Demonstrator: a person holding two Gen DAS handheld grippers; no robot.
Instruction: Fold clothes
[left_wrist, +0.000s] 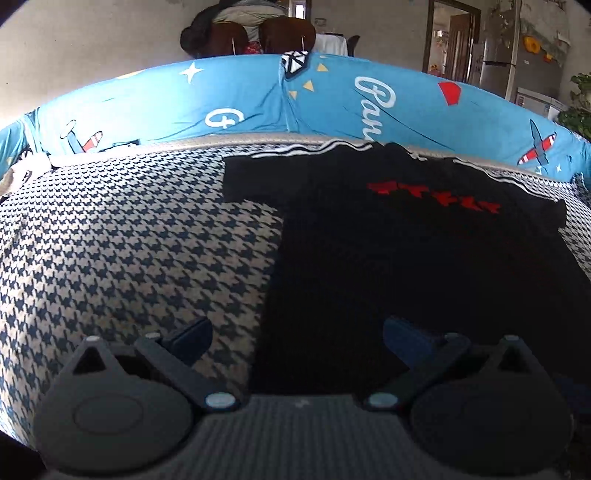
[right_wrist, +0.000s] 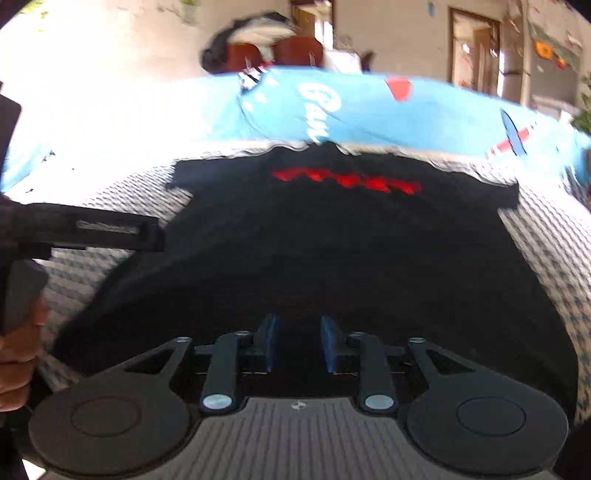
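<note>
While the left gripper (left_wrist: 297, 341) hovers with its fingers spread wide, the black T-shirt (left_wrist: 424, 266) lies flat ahead and to its right on the houndstooth cover (left_wrist: 129, 240), its left edge running between the fingertips. Over the shirt's lower part, the right gripper (right_wrist: 297, 341) has its blue pads (right_wrist: 269, 341) partly apart, pinching nothing. A blue printed cushion (left_wrist: 240, 103) rises beyond the collar.
</note>
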